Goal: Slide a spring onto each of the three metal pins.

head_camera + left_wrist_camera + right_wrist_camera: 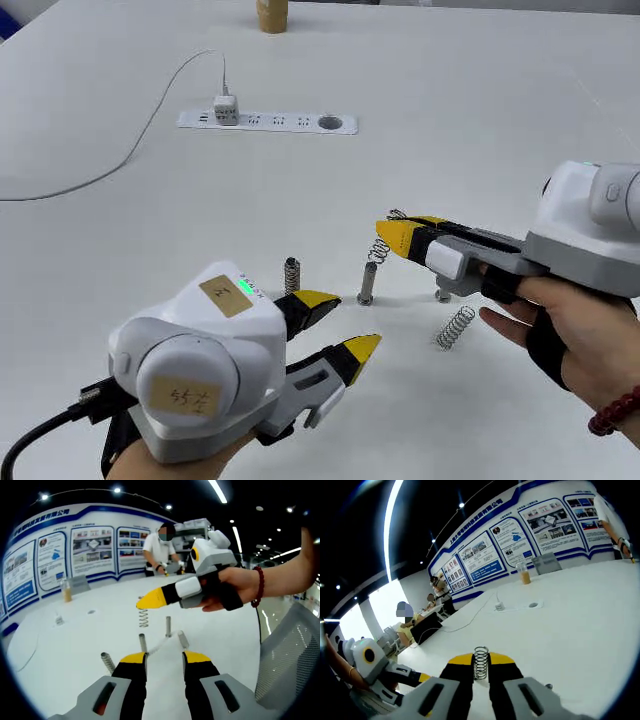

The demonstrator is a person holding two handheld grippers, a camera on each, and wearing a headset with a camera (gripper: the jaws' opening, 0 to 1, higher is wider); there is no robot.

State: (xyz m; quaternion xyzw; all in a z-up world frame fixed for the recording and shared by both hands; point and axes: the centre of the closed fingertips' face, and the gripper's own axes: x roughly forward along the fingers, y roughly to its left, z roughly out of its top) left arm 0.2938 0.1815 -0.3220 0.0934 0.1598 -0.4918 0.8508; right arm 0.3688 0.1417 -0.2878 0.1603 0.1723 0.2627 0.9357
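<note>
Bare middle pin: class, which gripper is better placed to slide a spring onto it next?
Right. The right gripper is shut on a spring hanging close above the bare pin; the left gripper is open and empty, farther back.

A white power strip (290, 123) is lying on the white workbench (450, 90) toward eleven o'clock in the head view, with a white cube adapter (226, 108) sitting on its nine o'clock end. A white cable (223, 72) is curving away from the adapter toward nine o'clock. At twelve o'clock a tan container (271, 14), possibly a drink cup, is standing. In the left gripper view, a person in a white shirt (159, 550) is standing at twelve o'clock beside blue-framed display boards (75, 550).
</note>
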